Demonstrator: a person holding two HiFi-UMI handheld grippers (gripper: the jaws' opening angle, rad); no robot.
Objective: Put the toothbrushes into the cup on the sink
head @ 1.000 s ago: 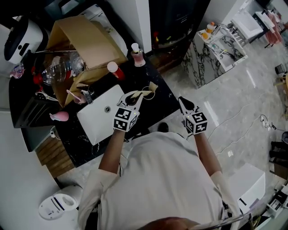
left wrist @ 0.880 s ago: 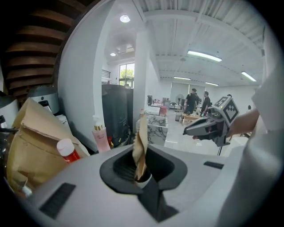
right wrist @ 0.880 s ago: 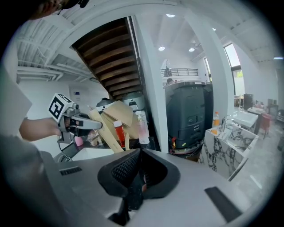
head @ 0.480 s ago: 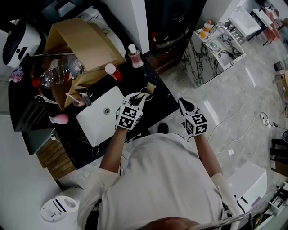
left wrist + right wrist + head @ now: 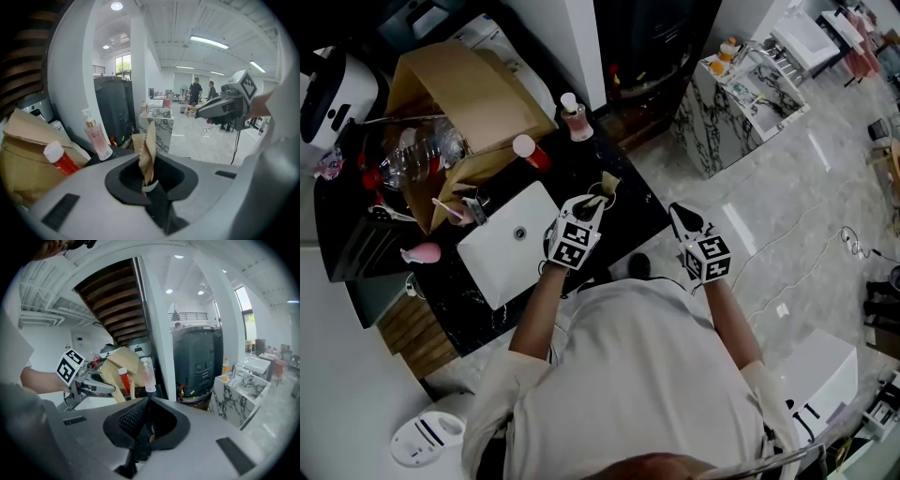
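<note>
My left gripper (image 5: pixel 593 202) is over the black counter (image 5: pixel 628 202), just right of the white sink (image 5: pixel 502 248). It is shut on a brown paper packet (image 5: pixel 147 150) that stands up between the jaws, with a white piece showing at its lower end. The packet (image 5: pixel 607 184) points toward the counter's far right corner. A small pink cup (image 5: pixel 455 212) with a stick-like thing in it stands by the tap at the sink's far left. My right gripper (image 5: pixel 679 213) hangs off the counter's right edge, above the floor, shut with nothing in it (image 5: pixel 146 427).
A cardboard box (image 5: pixel 464 94) and clear plastic bottles (image 5: pixel 417 155) crowd the back left. A red bottle with a white cap (image 5: pixel 528 150) and a pink pump bottle (image 5: pixel 574 117) stand behind the sink. A pink object (image 5: pixel 422 253) lies left of the sink. A marble stand (image 5: pixel 741 103) is at the right.
My left gripper has sunk toward the counter and rolled a little, with the paper packet still in it. The right gripper has stayed where it was.
</note>
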